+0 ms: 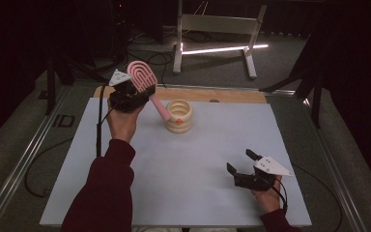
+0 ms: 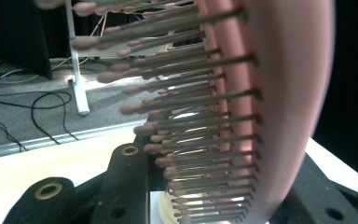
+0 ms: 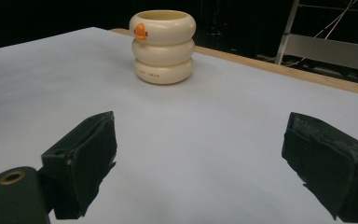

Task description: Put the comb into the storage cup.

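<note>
Pink plastic hairbrush (image 1: 142, 79), oval slotted head with rows of dark, round-tipped bristles, is clamped by its head in the left gripper (image 1: 131, 95) jaws. It is held tilted, just left of the cream ribbed ring-stacked cup with an orange duck-bill knob (image 1: 179, 116); its handle slants down to the cup's rim, and whether the two touch cannot be told. Right gripper (image 1: 244, 166) rests on the pale grey tabletop (image 1: 183, 174), well clear of the cup on the near right, jaws wide apart with nothing between.
</note>
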`<state>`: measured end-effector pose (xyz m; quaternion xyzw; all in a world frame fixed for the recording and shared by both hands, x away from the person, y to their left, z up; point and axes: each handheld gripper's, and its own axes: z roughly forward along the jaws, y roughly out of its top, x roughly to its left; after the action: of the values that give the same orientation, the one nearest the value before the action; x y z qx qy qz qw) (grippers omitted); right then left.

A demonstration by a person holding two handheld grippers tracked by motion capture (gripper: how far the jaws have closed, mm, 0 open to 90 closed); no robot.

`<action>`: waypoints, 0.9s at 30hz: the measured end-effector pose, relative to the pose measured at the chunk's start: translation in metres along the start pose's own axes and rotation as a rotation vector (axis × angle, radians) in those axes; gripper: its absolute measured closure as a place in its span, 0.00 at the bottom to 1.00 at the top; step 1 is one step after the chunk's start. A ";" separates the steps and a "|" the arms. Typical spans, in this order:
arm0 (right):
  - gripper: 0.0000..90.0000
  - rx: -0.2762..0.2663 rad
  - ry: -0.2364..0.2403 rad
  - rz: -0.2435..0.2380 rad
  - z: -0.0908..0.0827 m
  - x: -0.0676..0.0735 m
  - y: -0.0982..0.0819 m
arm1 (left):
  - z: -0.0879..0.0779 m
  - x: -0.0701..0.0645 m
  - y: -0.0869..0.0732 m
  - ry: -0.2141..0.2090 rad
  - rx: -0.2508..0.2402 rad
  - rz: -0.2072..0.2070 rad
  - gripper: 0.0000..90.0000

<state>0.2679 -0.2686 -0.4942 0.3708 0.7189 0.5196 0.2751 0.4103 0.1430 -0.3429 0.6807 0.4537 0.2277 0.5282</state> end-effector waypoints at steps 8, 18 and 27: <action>0.11 -0.006 -0.003 -0.006 -0.001 0.000 0.000 | 0.006 -0.002 0.006 0.020 0.016 0.020 0.72; 0.11 -0.006 -0.004 0.000 -0.001 0.000 -0.001 | 0.011 -0.001 0.007 0.029 0.005 0.005 0.72; 0.11 -0.004 -0.004 0.002 -0.001 0.001 -0.001 | 0.014 0.001 0.007 0.040 -0.003 -0.007 0.72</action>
<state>0.2662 -0.2687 -0.4950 0.3720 0.7170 0.5204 0.2767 0.4242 0.1366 -0.3414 0.6735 0.4662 0.2403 0.5209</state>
